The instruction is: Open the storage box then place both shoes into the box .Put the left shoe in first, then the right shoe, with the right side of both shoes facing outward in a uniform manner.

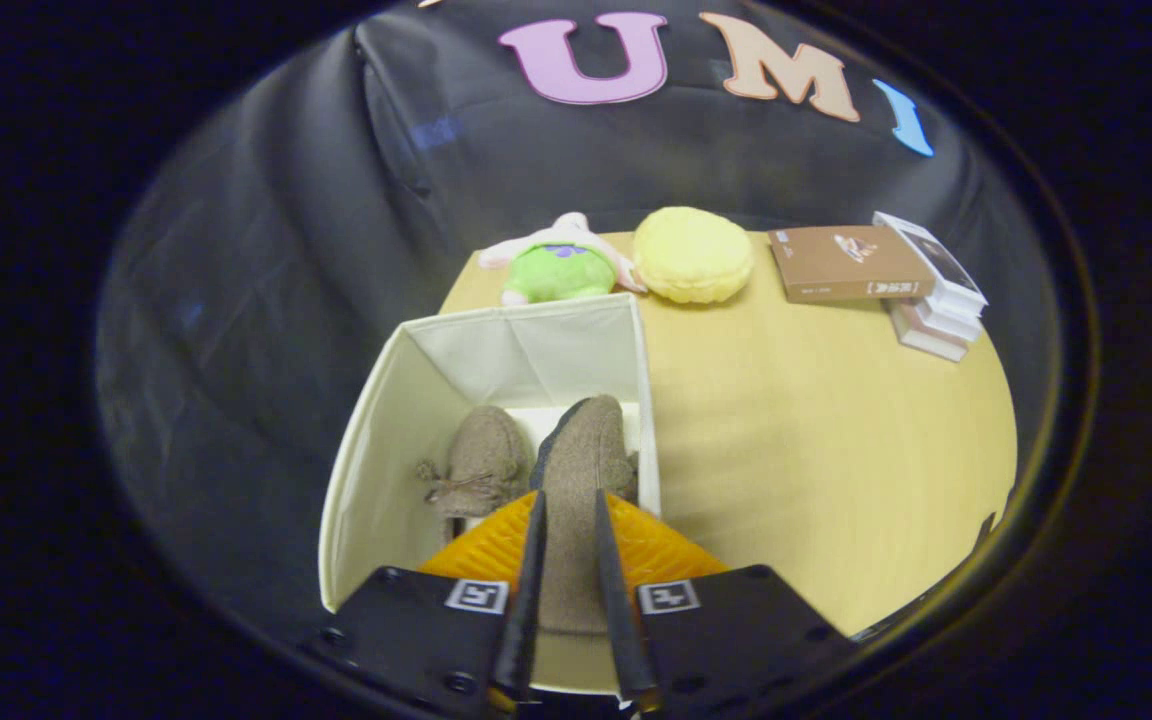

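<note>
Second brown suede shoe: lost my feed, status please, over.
Hand-held gripper shut on second brown suede shoe, over open cream fabric storage box. First brown suede shoe already inside. Nothing in the way.

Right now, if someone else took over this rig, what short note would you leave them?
Claw: shut on the second shoe, holding it over the open box.
Things: the first shoe already lies inside the box, to the left of the held one. The box stands on the table, in front of a green plush toy.
Done: box opened, first shoe in.
Left: lower the held shoe beside the first, release, and check both face the same way.
</note>
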Demonstrator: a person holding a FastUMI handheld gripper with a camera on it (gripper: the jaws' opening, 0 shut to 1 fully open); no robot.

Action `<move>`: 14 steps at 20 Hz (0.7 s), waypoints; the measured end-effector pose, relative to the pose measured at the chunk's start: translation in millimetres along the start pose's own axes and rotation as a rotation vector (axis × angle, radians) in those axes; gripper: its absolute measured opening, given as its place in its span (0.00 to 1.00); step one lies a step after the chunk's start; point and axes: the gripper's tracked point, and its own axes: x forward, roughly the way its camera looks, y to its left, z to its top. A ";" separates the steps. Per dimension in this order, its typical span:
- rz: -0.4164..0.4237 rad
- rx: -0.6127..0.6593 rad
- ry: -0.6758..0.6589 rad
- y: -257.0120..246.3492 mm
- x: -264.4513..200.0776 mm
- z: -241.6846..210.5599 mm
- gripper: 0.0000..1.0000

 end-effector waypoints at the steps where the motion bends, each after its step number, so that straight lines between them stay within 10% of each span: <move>1: 0.023 -0.011 -0.012 7.1 -3.3 0.9 0.61; 6: 0.141 -0.089 -0.073 29.8 -34.6 9.4 0.99; 14: 0.200 -0.229 -0.407 -11.3 -135.3 50.5 0.98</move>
